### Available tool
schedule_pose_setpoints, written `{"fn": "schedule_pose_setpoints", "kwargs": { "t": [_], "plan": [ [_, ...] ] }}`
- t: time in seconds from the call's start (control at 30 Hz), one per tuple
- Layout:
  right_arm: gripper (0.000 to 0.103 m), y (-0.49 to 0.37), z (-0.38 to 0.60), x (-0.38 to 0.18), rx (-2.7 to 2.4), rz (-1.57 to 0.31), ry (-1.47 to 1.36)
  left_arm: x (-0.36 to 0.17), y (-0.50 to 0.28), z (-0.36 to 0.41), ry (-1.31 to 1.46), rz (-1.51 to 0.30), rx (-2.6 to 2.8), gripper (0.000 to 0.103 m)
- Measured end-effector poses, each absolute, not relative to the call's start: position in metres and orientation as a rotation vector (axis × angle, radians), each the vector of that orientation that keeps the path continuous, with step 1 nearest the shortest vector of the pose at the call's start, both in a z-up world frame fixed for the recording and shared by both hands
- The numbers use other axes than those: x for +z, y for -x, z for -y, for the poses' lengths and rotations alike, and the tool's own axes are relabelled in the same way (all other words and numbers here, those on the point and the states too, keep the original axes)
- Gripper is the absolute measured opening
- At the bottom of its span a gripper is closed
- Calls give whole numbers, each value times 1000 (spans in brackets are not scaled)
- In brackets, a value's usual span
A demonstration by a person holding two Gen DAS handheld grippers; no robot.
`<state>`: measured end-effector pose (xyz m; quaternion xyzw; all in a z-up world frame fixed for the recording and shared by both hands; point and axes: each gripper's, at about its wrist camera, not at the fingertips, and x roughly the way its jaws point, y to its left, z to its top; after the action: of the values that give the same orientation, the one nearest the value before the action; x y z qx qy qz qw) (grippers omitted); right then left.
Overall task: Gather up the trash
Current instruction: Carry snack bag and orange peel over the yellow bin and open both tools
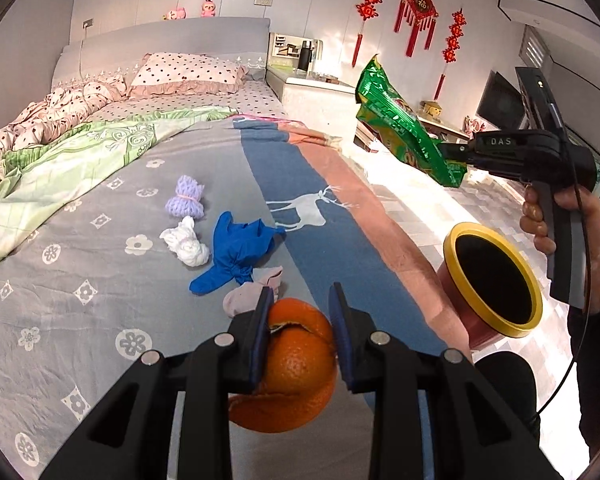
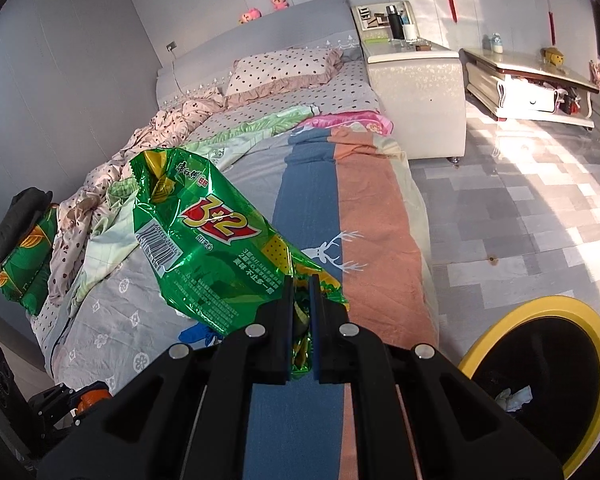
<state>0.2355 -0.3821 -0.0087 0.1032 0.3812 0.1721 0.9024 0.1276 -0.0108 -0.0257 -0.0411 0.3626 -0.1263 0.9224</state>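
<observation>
My left gripper [image 1: 300,300] is shut on an orange peel [image 1: 296,364] and holds it above the bed [image 1: 80,300]. My right gripper [image 2: 300,280] is shut on a crinkled green snack wrapper [image 2: 204,240], held up beside the bed; the wrapper [image 1: 404,128] and the right gripper [image 1: 456,152] also show in the left wrist view. A red bin with a yellow rim [image 1: 496,280] stands on the floor by the bed's edge, below the right gripper; it also shows in the right wrist view [image 2: 588,344], with white paper inside.
On the bed lie a blue glove [image 1: 236,252], a white cloth ball [image 1: 186,242], a purple yarn bundle [image 1: 186,196] and a pink sock [image 1: 244,296]. Quilts and a pillow [image 1: 188,72] lie further up. A white bedside cabinet [image 2: 416,92] and low table [image 2: 536,84] stand beyond.
</observation>
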Motion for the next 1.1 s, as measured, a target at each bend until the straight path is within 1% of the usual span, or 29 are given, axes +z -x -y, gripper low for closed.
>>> {"fn": "schedule_pose_setpoints", "kwargs": {
  "t": [0.33,0.53,0.83,1.1],
  "plan": [
    [6,-189,440,44,301,-684,-231,25,-130,53,62,-654,-302,27],
    [6,-168,482,64,243,-643,-247,49,-140,89,45,-628,-353,27],
    [6,-149,552,75,151,-615,-298,67,-161,150,30,-620,-428,27],
    [6,-138,606,66,69,-619,-326,68,-177,208,9,-631,-495,27]
  ]
}}
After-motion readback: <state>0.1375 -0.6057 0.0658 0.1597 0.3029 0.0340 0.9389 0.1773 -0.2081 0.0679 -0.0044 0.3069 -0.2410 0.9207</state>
